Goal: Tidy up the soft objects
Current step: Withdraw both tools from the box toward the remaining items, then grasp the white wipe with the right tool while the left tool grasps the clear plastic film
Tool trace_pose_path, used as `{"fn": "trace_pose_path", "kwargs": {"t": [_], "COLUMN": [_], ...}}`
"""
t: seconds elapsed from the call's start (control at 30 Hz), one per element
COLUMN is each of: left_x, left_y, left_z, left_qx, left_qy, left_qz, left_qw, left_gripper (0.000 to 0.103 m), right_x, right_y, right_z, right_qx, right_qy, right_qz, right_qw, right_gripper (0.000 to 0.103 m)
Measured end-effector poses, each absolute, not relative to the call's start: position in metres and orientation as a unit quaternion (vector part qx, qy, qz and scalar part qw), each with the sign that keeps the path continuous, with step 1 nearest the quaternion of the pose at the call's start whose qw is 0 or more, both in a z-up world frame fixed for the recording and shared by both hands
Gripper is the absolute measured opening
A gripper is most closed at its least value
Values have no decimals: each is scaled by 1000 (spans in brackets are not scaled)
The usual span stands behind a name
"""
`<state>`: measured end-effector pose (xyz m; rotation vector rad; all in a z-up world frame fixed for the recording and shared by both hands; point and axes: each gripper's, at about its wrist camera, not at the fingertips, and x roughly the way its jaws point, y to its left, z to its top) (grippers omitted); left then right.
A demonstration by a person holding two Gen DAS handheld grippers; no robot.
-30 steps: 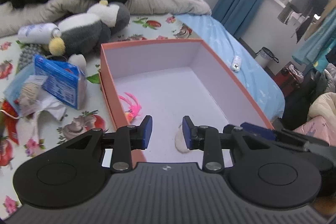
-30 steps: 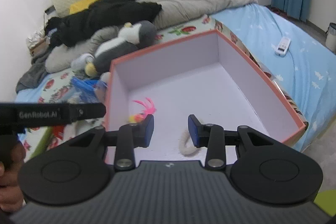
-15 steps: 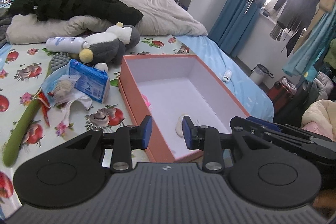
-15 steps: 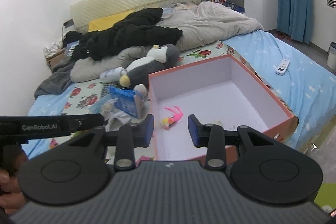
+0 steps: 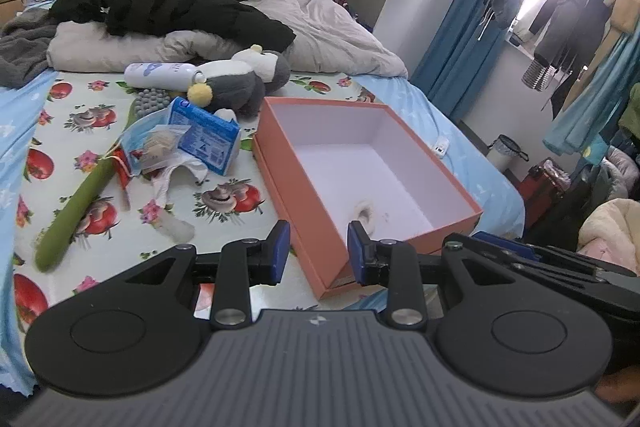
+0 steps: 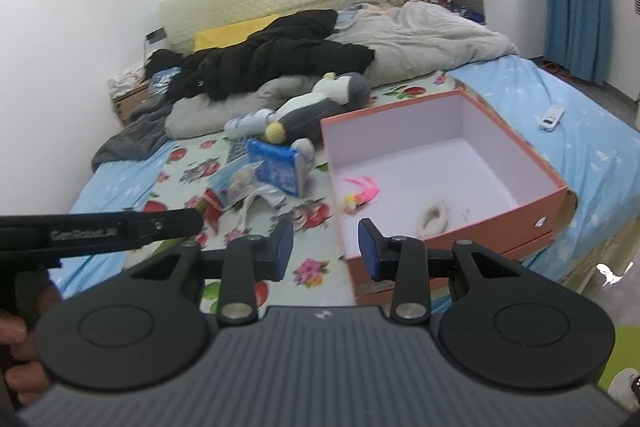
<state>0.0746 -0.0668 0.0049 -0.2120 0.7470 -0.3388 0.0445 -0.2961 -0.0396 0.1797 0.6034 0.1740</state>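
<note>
Orange cardboard, the box [image 5: 400, 187] lies on the bed [image 5: 224, 203] in the middle of both frames, and it is the place where soft things go. Inside it I see a small white fluffy ring [image 6: 434, 221] near the front wall and a pink feathered toy [image 6: 360, 193] at the left side of its floor. Both my tongs are released and hold nothing: the left tongs [image 5: 314, 253] and the right tongs [image 6: 325, 249] stand part open with only air between the blue pads.

The remaining soft things are well apart from me, in the upper left of the left view: the grey and white plush penguin [image 5: 240, 83] beside the box, the green plush stick [image 5: 76, 207], and a heap with a blue tissue pack [image 5: 208, 137] and crumpled white cloth [image 5: 176, 173].

My judgement of the risks: the penguin looks wider than my present gap, so a pinch may take only fur and it can slip out over the bed. The heap is tangled, so I may lift the pack or the white bottle [image 5: 160, 73] together with the cloth. The box sits close to the bed edge at the lower right, and a push on its wall may slide it off.

Compared with the earlier frames, both tongs have drawn back and risen from over the box floor, so that the box appears smaller and much more of the bed shows. The gaps are unchanged.
</note>
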Motion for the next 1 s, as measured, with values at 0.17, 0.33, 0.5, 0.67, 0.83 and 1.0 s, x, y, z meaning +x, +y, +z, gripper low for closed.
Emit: {"fn": "trace_pose_path", "kwargs": {"t": [0.17, 0.33, 0.5, 0.67, 0.83, 1.0], "left_x": [60, 45, 30, 18, 18, 42], "left_y": [-55, -28, -3, 30, 66, 83], "left_z": [4, 5, -1, -14, -31, -45], "left_qx": [-103, -114, -127, -133, -164, -185], "left_qy": [363, 357, 358, 367, 380, 391], "left_qz": [-155, -128, -109, -71, -29, -9], "left_qw": [913, 918, 919, 918, 910, 902], "left_gripper": [36, 36, 36, 36, 36, 36], "right_x": [32, 22, 14, 13, 16, 38], "right_y": [-282, -271, -256, -229, -196, -183], "right_z": [-45, -50, -48, -60, -72, -80], "right_qx": [72, 75, 71, 62, 43, 37], "right_qy": [301, 300, 294, 311, 331, 348], "right_qz": [104, 117, 139, 172, 212, 211], "right_qw": [945, 944, 943, 933, 919, 913], "right_gripper": [39, 39, 39, 39, 39, 39]}}
